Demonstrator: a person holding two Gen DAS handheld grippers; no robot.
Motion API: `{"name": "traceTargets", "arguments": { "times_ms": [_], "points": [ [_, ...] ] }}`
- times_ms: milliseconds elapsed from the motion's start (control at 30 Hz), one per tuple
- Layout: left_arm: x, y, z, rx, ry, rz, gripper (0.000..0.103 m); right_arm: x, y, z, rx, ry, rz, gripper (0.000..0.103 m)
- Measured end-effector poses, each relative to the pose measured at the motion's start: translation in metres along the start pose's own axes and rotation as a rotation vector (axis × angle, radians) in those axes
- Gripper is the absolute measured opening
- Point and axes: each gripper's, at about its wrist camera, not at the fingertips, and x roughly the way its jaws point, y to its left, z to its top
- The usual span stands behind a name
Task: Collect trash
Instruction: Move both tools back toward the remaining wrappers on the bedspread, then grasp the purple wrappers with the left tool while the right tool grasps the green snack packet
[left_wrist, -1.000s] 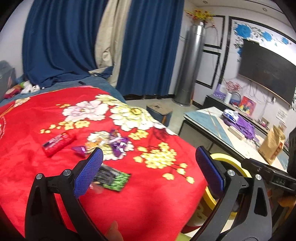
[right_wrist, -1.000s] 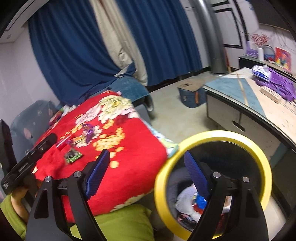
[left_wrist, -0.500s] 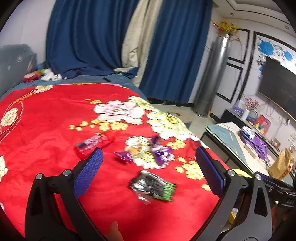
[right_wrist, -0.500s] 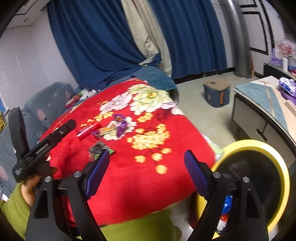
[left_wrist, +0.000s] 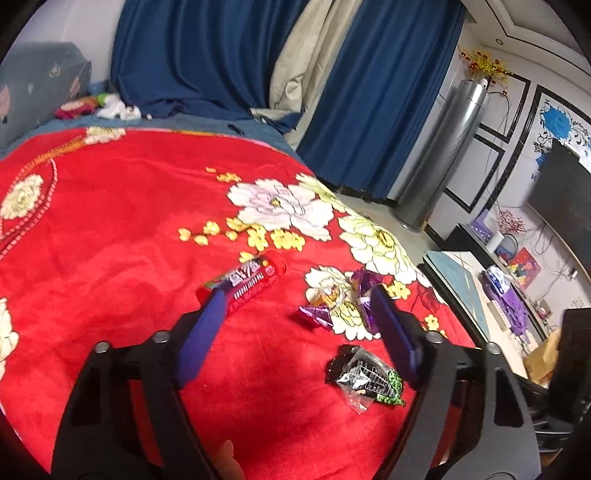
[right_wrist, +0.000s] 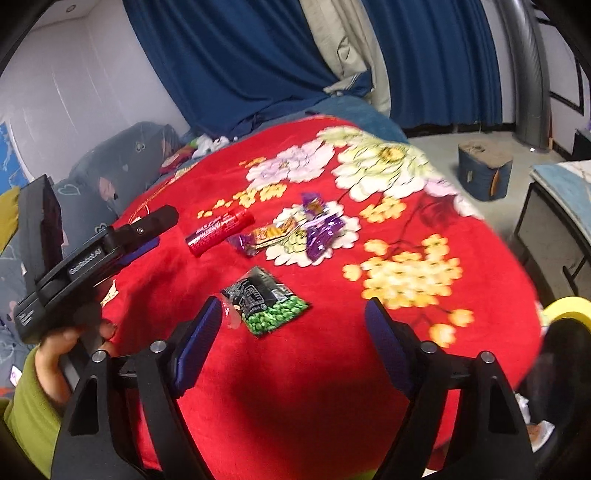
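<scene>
— What lies on the red floral blanket?

— Item one, a red tube wrapper. Item two, purple wrappers on a white flower, an orange one among them, possibly (blurred). Item three, a black-and-green snack bag, nearest the edge.

— The claws?

— Left gripper: jaws closing, nothing between them. Right gripper: likewise closing on air, above the snack bag. Yellow-rimmed bin at the blanket's right.

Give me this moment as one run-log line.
left gripper: closing, empty | right gripper: closing, empty | red wrapper, black-green packet: on blanket
</scene>
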Motion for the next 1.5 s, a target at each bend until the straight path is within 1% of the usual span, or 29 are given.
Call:
{"name": "traceTargets", "arguments": {
  "times_ms": [67, 133, 233, 333, 400, 433, 467, 500, 567, 600, 700, 733, 800, 833, 867, 900, 1100, 1133, 1167, 1300, 1500],
  "points": [
    [0.005, 0.001, 0.0, -0.01, 0.023, -0.024, 0.064, 0.01, 0.001, 0.001, 0.006, 0.011, -0.005, 0.071],
    [0.011, 0.002, -0.001, -0.018, 0.049, -0.044, 0.063, 0.021, 0.001, 0.003, 0.009, 0.021, -0.007, 0.07],
    [0.021, 0.002, -0.004, -0.03, 0.083, -0.064, 0.062, 0.037, 0.0, 0.005, 0.008, 0.045, -0.01, 0.068],
    [0.031, 0.002, -0.005, -0.043, 0.119, -0.083, 0.061, 0.053, -0.003, -0.002, 0.02, 0.096, 0.01, 0.066],
    [0.038, 0.002, -0.007, -0.052, 0.139, -0.093, 0.061, 0.054, -0.001, -0.008, 0.001, 0.088, 0.011, 0.066],
    [0.041, 0.002, -0.007, -0.057, 0.148, -0.098, 0.061, 0.054, 0.0, -0.009, -0.018, 0.081, 0.005, 0.064],
    [0.045, 0.001, -0.006, -0.061, 0.155, -0.102, 0.061, 0.054, 0.001, -0.01, -0.03, 0.077, 0.005, 0.059],
    [0.049, 0.0, -0.007, -0.062, 0.167, -0.107, 0.061, 0.053, 0.001, -0.012, -0.032, 0.076, 0.017, 0.057],
    [0.057, -0.003, -0.007, -0.058, 0.182, -0.105, 0.056, 0.052, 0.001, -0.015, -0.03, 0.073, 0.028, 0.051],
    [0.062, -0.004, -0.008, -0.059, 0.192, -0.105, 0.055, 0.051, 0.002, -0.016, -0.037, 0.069, 0.031, 0.048],
    [0.073, -0.005, -0.008, -0.069, 0.213, -0.101, 0.052, 0.05, 0.004, -0.019, -0.05, 0.062, 0.036, 0.046],
    [0.077, -0.004, -0.008, -0.072, 0.223, -0.099, 0.05, 0.049, 0.005, -0.021, -0.052, 0.057, 0.036, 0.045],
    [0.083, -0.002, -0.009, -0.086, 0.235, -0.092, 0.04, 0.048, 0.005, -0.023, -0.053, 0.051, 0.035, 0.043],
    [0.085, 0.0, -0.01, -0.096, 0.241, -0.088, 0.032, 0.047, 0.006, -0.024, -0.057, 0.049, 0.034, 0.039],
    [0.087, 0.002, -0.012, -0.103, 0.247, -0.085, 0.024, 0.046, 0.007, -0.025, -0.06, 0.048, 0.037, 0.039],
    [0.089, 0.003, -0.012, -0.106, 0.252, -0.084, 0.02, 0.045, 0.007, -0.026, -0.06, 0.046, 0.038, 0.039],
    [0.087, 0.004, -0.015, -0.1, 0.241, -0.099, 0.019, 0.041, 0.009, -0.03, -0.08, 0.034, 0.034, 0.035],
    [0.085, 0.004, -0.015, -0.098, 0.236, -0.103, 0.019, 0.041, 0.01, -0.03, -0.087, 0.033, 0.031, 0.034],
    [0.084, 0.003, -0.015, -0.097, 0.23, -0.105, 0.019, 0.04, 0.011, -0.031, -0.093, 0.032, 0.031, 0.029],
    [0.07, 0.002, -0.015, -0.088, 0.197, -0.117, 0.019, 0.038, 0.016, -0.032, -0.115, 0.026, 0.027, 0.026],
    [0.049, 0.0, -0.013, -0.074, 0.154, -0.13, 0.019, 0.033, 0.02, -0.033, -0.13, 0.007, 0.036, 0.016]
  ]
}}
